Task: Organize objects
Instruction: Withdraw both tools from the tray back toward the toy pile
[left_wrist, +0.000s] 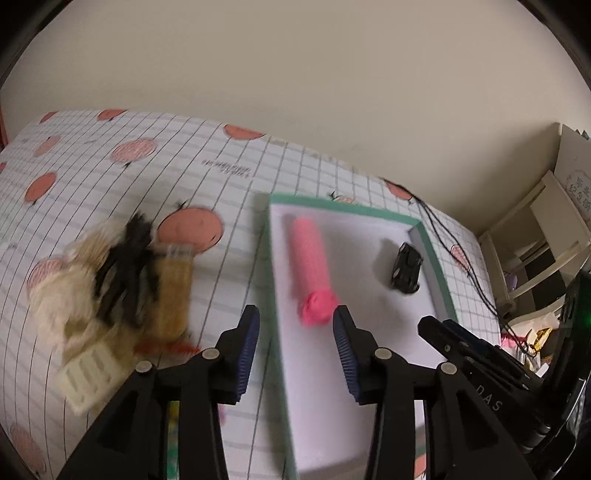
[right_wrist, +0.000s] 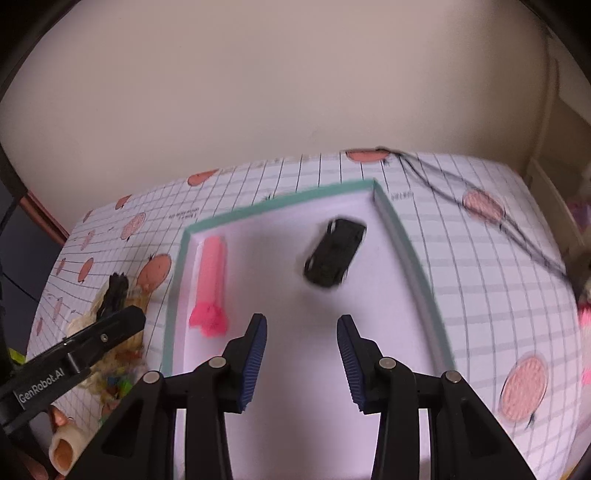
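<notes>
Tongs first: left gripper (left_wrist: 295, 325) is wide open w/ nothing between its blue pads, hanging over the near-left edge of the box (left_wrist: 436, 254), one finger over the tablecloth (left_wrist: 229, 206) and the other over the box floor. Right gripper (right_wrist: 301, 334) is also wide open and empty, over the near part of the box interior.

Box = shallow, white inside, teal rim, sitting on the gridded cloth w/ orange round prints that covers the table. Two things inside it:
- pink tube (left_wrist: 310, 254), lying lengthwise along the left wall, frilly brighter-pink end toward the cameras, just ahead of the left gripper's right finger.
- black toy car (left_wrist: 406, 267), nearer the far-right corner, well apart from the tube; blurred in the right wrist view.

Outside the box, toward the table's left edge: a loose pile (left_wrist: 110, 266), blurred, w/ cream fluffy stuff, something black on top, a tan piece and a cream ribbed plastic part at the near side. Can't tell exact items. Small red bit lies just near the left gripper's left finger.

Thin black cords (right_wrist: 480, 221) run across the table's far-right corner, beyond the box.
</notes>
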